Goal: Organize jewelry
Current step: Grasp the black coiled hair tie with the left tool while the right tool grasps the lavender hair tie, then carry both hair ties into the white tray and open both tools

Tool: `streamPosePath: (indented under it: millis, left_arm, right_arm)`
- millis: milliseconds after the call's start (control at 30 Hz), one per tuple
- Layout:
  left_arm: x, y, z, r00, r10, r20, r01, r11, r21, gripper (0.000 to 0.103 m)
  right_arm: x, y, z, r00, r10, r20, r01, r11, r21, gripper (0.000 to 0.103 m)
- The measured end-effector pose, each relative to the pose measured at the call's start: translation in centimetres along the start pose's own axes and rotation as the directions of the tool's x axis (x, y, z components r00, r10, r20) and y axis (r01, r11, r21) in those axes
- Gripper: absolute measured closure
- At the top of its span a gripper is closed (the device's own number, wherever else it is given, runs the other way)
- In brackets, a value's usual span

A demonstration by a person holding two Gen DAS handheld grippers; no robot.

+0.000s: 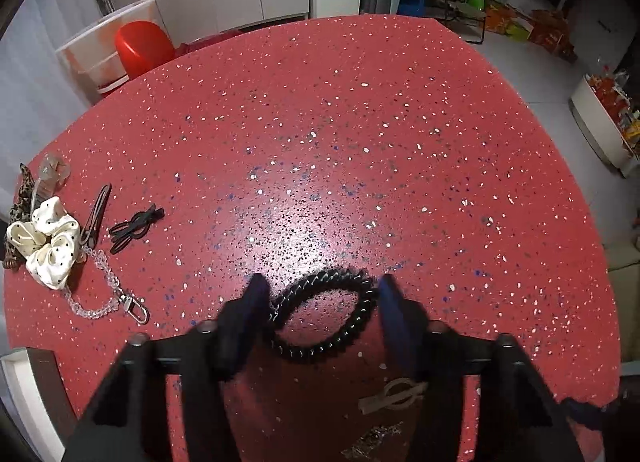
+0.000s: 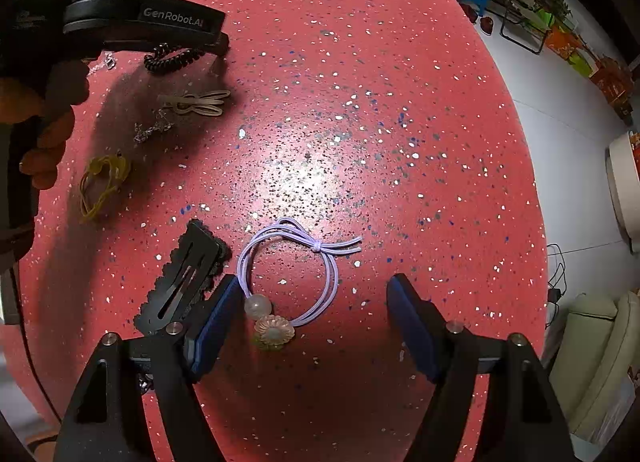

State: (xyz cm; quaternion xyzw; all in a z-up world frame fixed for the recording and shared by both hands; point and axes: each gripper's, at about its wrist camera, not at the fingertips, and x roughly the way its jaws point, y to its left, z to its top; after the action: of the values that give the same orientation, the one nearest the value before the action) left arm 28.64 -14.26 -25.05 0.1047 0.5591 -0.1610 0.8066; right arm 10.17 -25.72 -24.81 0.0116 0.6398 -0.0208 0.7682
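1. Jewelry and hair pieces lie scattered over the red speckled table [image 1: 360, 110].
2. Black spiral hair tie [image 1: 326, 312]: flat on the table, sitting between the fingers of my left gripper [image 1: 320, 294]. The jaws stand partly apart on either side of it; the left pad is at the coil's edge, but the blur keeps me from telling whether it presses.
3. Lilac elastic hair tie [image 2: 288, 270] with a pale bead and flower charm [image 2: 274, 332]: on the table between the fingers of my right gripper [image 2: 316, 294]. Jaws wide, the left pad just beside the bead, the right pad well clear. Nothing held.
4. Black scalloped snap clip [image 2: 184, 274]: just outside the right gripper's left finger.
5. Beige bow-shaped clip [image 2: 196, 102], a small silvery chain [image 2: 154, 130] and a yellow elastic [image 2: 102, 186]: near my left gripper in the right wrist view.
6. Far left group: cream polka-dot scrunchie [image 1: 46, 244], a leopard-print piece [image 1: 22, 202] behind it, a dark snap clip [image 1: 96, 216], a black bow clip [image 1: 134, 226] and a clear bead chain with a metal clasp [image 1: 108, 294].
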Motion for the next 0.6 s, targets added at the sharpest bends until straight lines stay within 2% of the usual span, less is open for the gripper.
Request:
streamPosePath:
  millis: [67, 100, 167, 200, 233, 267, 433, 600]
  left_arm:
    - [-0.2, 0.1, 0.0, 1.0, -0.013, -0.002, 0.013, 1.0, -0.006, 0.059]
    - [-0.3, 0.3, -0.1, 1.0, -0.02, -0.001, 0.02, 1.0, -0.008, 0.07]
    - [-0.6, 0.7, -0.2, 0.999, -0.033, -0.005, 0.032, 0.999, -0.015, 0.091]
    - [-1.0, 0.5, -0.7, 0.999, -0.04, -0.004, 0.04, 0.999, -0.024, 0.091]
    - [-1.4, 0.8, -0.8, 0.999, -0.047, -0.001, 0.047, 0.998, -0.035, 0.091]
    - [-1.7, 1.1, -0.8, 0.999, -0.052, 0.003, 0.052, 0.998, -0.041, 0.091]
    - [-4.3, 1.2, -2.2, 0.997, -0.069, 0.023, 0.07, 0.997, -0.039, 0.091]
    - [-7.0, 1.9, -4.0, 0.995, -0.098, 0.028, 0.099, 0.993, -0.061, 0.091]
  right_arm:
    - [-0.3, 0.4, 0.0, 1.0, -0.002, 0.007, 0.002, 1.0, -0.009, 0.041]
    - [-0.4, 0.4, 0.0, 1.0, 0.002, 0.009, -0.002, 1.0, -0.007, 0.045]
    - [-0.7, 0.6, 0.0, 1.0, 0.003, 0.012, -0.003, 1.0, 0.0, 0.066]
    - [-0.7, 0.5, 0.1, 1.0, 0.002, 0.014, -0.002, 1.0, 0.003, 0.074]
    - [-0.6, 0.4, 0.1, 1.0, 0.01, 0.012, -0.01, 1.0, 0.008, 0.091]
    - [-0.7, 0.2, 0.2, 1.0, 0.02, 0.008, -0.02, 1.0, 0.019, 0.098]
    - [-0.9, -2.2, 0.2, 0.99, 0.139, 0.005, -0.138, 0.979, 0.151, 0.099]
    - [-2.1, -3.7, 0.0, 0.981, 0.192, 0.018, -0.192, 0.96, 0.204, 0.099]
